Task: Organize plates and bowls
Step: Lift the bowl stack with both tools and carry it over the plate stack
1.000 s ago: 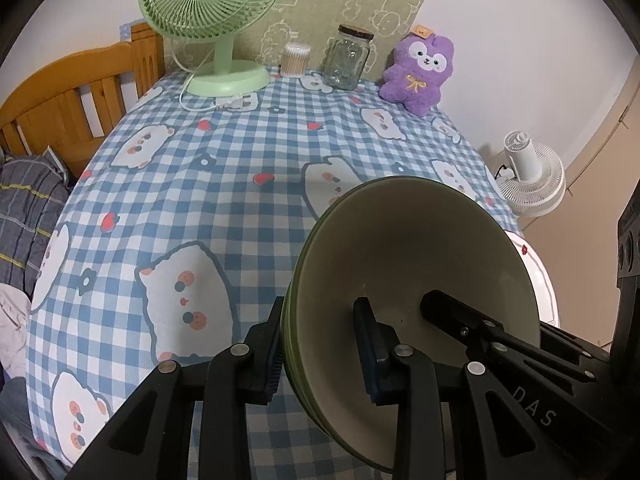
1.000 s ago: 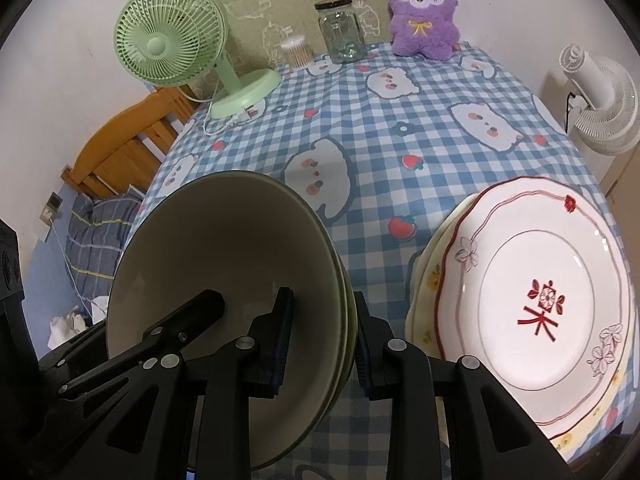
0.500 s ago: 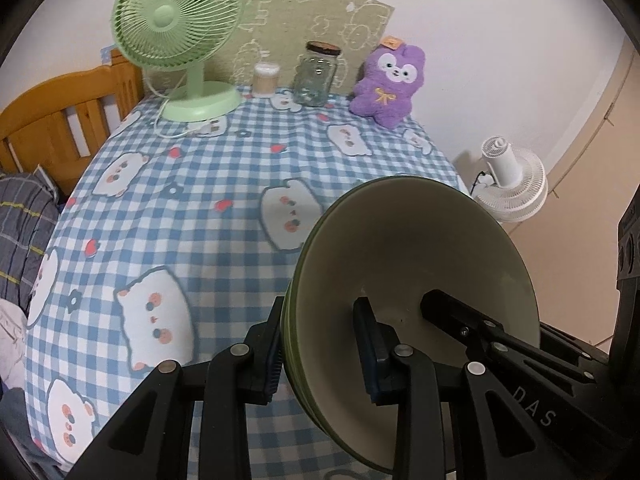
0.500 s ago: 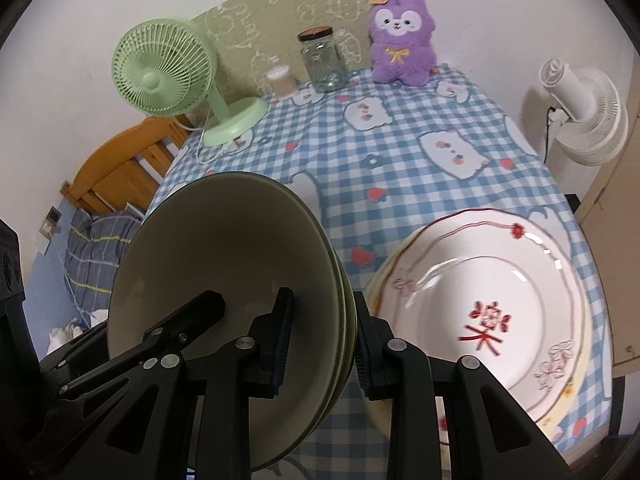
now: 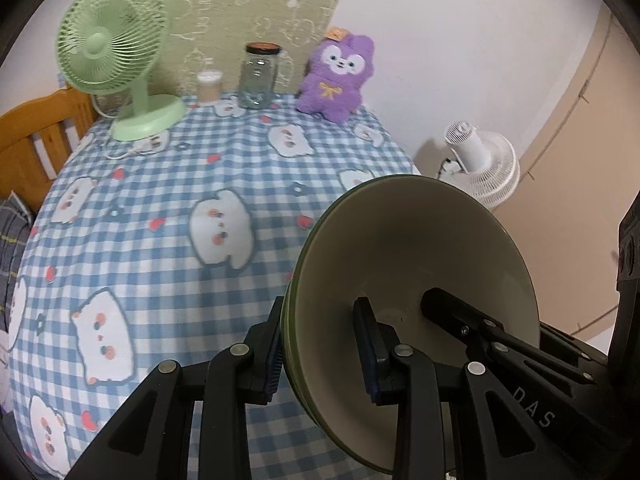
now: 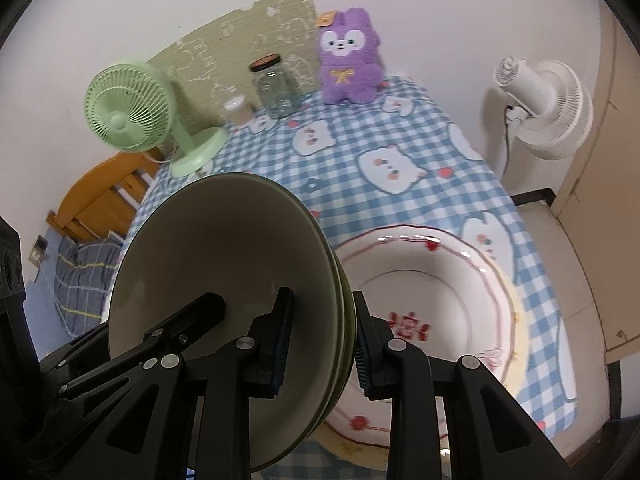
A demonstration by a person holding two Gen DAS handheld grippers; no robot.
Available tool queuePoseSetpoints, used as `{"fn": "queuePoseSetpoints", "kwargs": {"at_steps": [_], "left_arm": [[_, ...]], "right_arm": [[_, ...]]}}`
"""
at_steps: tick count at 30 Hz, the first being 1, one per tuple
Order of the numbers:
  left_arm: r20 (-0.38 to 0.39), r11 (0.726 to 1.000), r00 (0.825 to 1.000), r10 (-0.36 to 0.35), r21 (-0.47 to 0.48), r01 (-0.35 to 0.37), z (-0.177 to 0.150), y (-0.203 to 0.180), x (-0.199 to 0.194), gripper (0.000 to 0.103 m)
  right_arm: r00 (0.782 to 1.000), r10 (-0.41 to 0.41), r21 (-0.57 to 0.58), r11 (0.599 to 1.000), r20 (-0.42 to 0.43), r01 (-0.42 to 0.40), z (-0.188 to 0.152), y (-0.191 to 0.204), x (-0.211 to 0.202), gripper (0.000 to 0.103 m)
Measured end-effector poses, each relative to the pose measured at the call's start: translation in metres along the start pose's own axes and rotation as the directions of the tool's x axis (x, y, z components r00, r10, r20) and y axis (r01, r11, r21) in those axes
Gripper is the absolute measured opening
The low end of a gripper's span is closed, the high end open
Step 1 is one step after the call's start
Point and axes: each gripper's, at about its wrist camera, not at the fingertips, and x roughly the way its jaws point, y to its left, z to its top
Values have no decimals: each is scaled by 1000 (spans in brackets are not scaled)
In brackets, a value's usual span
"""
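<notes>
The left hand-held gripper point(image 5: 320, 354) is clamped on one side of a stack of green bowls point(image 5: 416, 256). The right hand-held gripper point(image 6: 318, 340) is clamped on the other side of the same stack. The bowls sit low in both frames, lifted off the counter point(image 5: 168, 216), with one pad inside the top bowl and one pad outside on each side. In the left view, the letters "DAS" show on the black arm of the other gripper at the lower right. A white plate with red flowers point(image 6: 432, 300) lies on the counter at the lower right of the right view, on top of a yellow-edged plate point(image 6: 516, 312). A green fan point(image 5: 116, 48), a glass jar point(image 5: 258, 76) and a purple plush toy point(image 5: 340, 76) stand at the top. The toy's orange tag is too small to read.
</notes>
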Motion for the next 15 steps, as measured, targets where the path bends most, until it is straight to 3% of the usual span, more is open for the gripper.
{"fn": "queuePoseSetpoints", "kwargs": {"at_steps": [15], "left_arm": [[-65,998,998,-24,51,28,-5,-47,31,29]], "right_arm": [[999,-36,79,996,-12,37,-8,-56,-5,31]]}}
